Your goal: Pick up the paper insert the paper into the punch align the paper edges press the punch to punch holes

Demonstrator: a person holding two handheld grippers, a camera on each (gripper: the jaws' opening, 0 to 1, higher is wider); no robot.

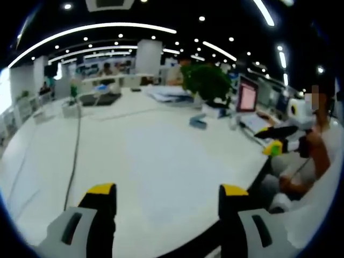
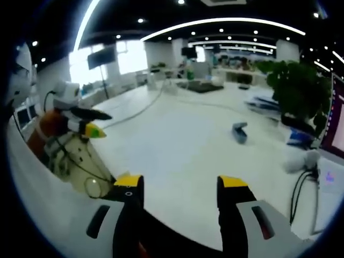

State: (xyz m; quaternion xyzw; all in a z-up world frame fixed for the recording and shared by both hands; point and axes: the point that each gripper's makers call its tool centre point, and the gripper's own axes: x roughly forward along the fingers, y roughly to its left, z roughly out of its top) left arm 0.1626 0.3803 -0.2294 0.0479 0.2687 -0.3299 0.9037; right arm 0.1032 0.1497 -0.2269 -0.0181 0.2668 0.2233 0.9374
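Note:
A small blue punch [image 1: 198,122] lies on the white table [image 1: 150,161], toward the far right of the left gripper view. Beyond it lies a pile of paper [image 1: 166,92], beside a green plant [image 1: 207,80]. My left gripper [image 1: 166,189] is open and holds nothing, well short of the punch. In the right gripper view the punch [image 2: 239,131] lies ahead and slightly right of my right gripper [image 2: 180,181], which is also open with nothing between its jaws. Each gripper shows in the other's view: the right gripper [image 1: 279,142] at the table's right edge, the left gripper [image 2: 80,123] at the left.
A cable [image 1: 75,150] runs across the left of the table. A monitor [image 1: 247,95] and keyboard stand at the right, near a seated person [image 1: 317,150]. A white object [image 2: 301,160] with a lead lies beside the plant [image 2: 293,88]. Dark trays [image 2: 201,86] sit far back.

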